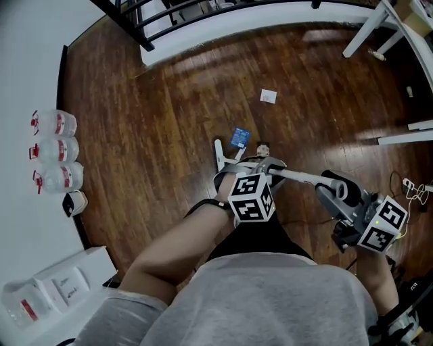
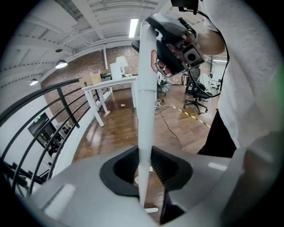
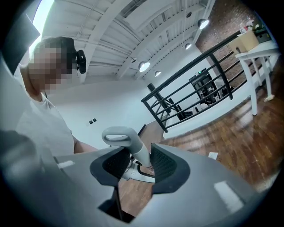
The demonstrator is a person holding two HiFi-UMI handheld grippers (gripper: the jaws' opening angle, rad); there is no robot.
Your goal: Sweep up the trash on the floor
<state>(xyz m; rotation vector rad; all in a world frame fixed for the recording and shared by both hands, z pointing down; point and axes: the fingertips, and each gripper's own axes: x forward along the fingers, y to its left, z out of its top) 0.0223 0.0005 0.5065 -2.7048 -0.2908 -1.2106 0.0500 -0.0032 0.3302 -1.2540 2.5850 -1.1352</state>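
A long white handle runs across my front between both grippers. My left gripper is shut on its pole, which stands straight up between the jaws in the left gripper view. My right gripper is shut on a handle just below its loop-shaped grey end. A white head piece rests on the wood floor in front of the left gripper. Trash lies beyond it: a blue packet, a small scrap and a white paper.
Water jugs line the white wall on the left, with white boxes below them. A black railing closes the far side. White table legs stand at the top right, and cables lie at the right.
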